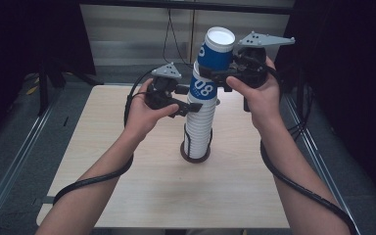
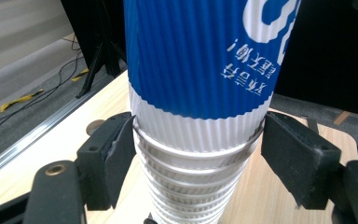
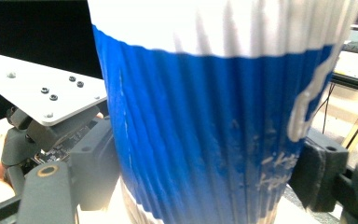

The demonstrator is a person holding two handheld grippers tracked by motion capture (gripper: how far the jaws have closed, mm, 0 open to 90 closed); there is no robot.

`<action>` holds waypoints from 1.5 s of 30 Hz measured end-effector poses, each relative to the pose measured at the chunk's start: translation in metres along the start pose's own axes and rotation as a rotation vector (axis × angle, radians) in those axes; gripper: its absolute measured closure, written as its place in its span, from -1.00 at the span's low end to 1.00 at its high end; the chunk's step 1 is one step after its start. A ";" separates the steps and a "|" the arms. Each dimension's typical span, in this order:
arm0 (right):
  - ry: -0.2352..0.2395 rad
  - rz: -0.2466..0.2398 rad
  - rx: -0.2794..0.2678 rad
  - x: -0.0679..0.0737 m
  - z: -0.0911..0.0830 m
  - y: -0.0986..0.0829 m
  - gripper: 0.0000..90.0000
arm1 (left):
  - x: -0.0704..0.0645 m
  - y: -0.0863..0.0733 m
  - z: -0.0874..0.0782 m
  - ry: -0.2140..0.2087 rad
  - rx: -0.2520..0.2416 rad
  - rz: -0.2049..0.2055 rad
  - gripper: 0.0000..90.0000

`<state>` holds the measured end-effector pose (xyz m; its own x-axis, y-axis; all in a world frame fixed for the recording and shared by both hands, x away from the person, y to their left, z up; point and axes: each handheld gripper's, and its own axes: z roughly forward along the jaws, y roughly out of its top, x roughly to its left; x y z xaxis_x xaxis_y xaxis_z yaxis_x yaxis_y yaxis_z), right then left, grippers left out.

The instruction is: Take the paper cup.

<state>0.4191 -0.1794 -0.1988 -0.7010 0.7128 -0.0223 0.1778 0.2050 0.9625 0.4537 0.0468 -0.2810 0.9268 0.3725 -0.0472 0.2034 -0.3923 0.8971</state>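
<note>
Two grippers at work: the right gripper (image 1: 223, 73) pinches the tilted top blue-and-white ribbed paper cup (image 1: 216, 49), while the left gripper (image 1: 188, 101) clamps the tall white stack of nested cups (image 1: 198, 129) standing mid-table (image 1: 142, 186); separating looks underway, needing a steady upward pull next

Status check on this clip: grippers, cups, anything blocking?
Left gripper clamped on the cup stack. Right gripper clamped on the top cup, tilted off the stack. Table bare around the stack; nothing blocking.
</note>
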 end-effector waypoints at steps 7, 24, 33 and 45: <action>0.004 0.003 -0.007 0.000 0.001 0.005 -0.52 | 0.000 -0.001 0.001 -0.004 -0.007 -0.005 -0.43; -0.008 0.007 -0.012 -0.004 -0.009 0.013 -0.52 | 0.001 -0.003 -0.001 0.000 0.002 -0.004 -0.42; -0.026 0.005 -0.022 -0.009 -0.025 0.007 -0.52 | 0.003 -0.007 -0.003 0.010 0.009 -0.008 -0.40; -0.048 0.013 -0.012 -0.022 -0.050 -0.014 -0.53 | 0.002 -0.015 -0.008 0.008 0.017 -0.023 -0.49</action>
<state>0.3974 -0.2315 -0.1981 -0.6649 0.7466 -0.0220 0.1785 0.1874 0.9659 0.4496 0.0606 -0.2912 0.9193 0.3883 -0.0637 0.2297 -0.3981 0.8881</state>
